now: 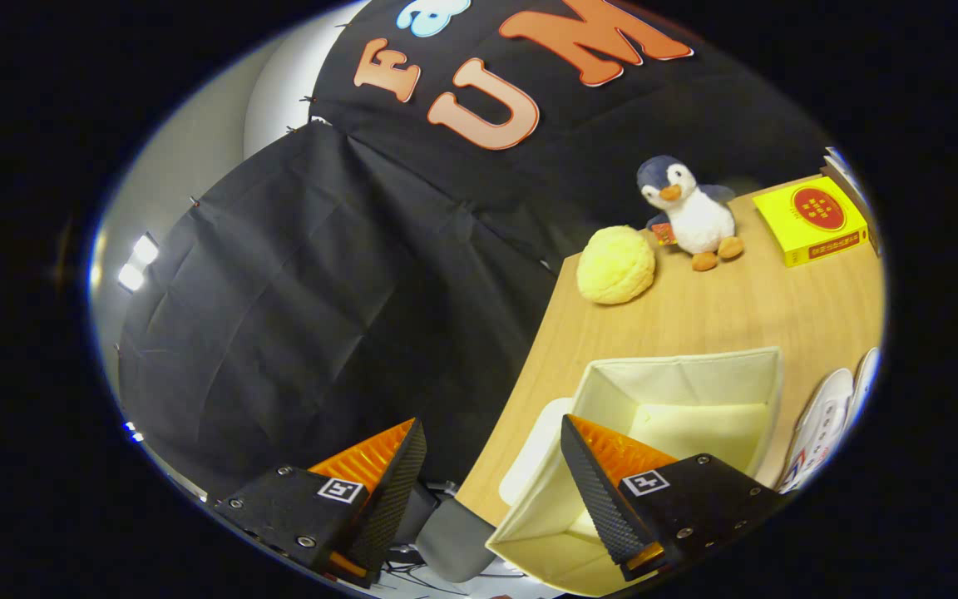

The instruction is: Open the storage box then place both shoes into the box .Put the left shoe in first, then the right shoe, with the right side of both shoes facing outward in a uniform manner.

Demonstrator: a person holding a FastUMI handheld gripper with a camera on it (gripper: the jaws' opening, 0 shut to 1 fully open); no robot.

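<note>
We are hovering with jaws spread, holding nothing; storage box (678, 391) is standing open on the tabletop (695, 308). Next, we judge: fetching the left shoe (820, 428) beside it.

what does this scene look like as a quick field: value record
gripper: gripper open, nothing between the fingers
storage box: cream fabric storage box open, nothing visible inside, just ahead of one finger
lid: flat cream lid beside the box
shoes: white shoes beside the box, not yet inside
table: wooden table
beyond the box: yellow plush ball, penguin toy, yellow carton
</note>
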